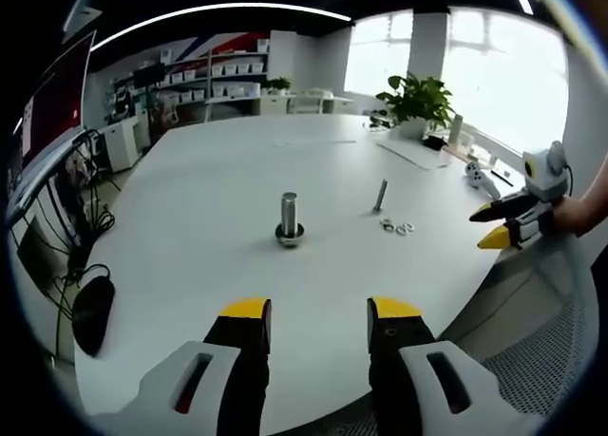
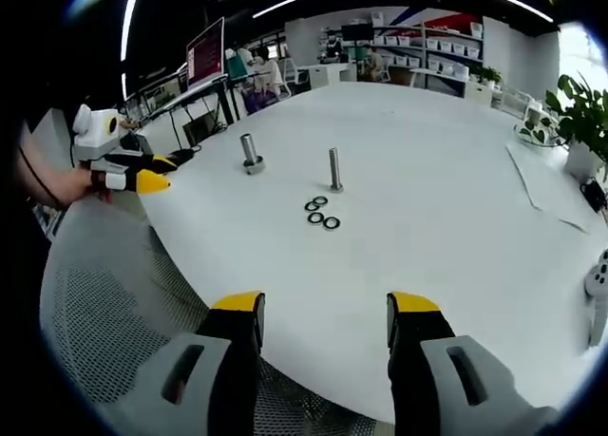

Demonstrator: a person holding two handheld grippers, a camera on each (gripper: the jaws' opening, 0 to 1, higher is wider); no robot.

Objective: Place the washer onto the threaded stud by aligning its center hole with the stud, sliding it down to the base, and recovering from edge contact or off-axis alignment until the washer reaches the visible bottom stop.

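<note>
Standing upright mid-table: threaded stud (image 2: 335,169), slim, bare, nothing on it. Just beside its base, toward the near edge, four washers (image 2: 321,212) flat on the white table (image 2: 446,161), loosely clustered, some touching. Left of these, well apart, a thicker bolt (image 2: 250,152) upright on its wide base. Plenty of bare tabletop around all three. Right gripper (image 2: 326,320) at the near table edge, jaws apart, holding nothing, hanging over the rim with a mesh chair (image 2: 104,312) below. Left gripper (image 1: 319,322) likewise at its own side's edge, jaws apart and empty, facing the bolt (image 1: 289,218) with stud (image 1: 380,196) and washers (image 1: 397,227) beyond to the right. Potted plant (image 1: 415,102) and papers (image 1: 410,151) at the far rim.
</note>
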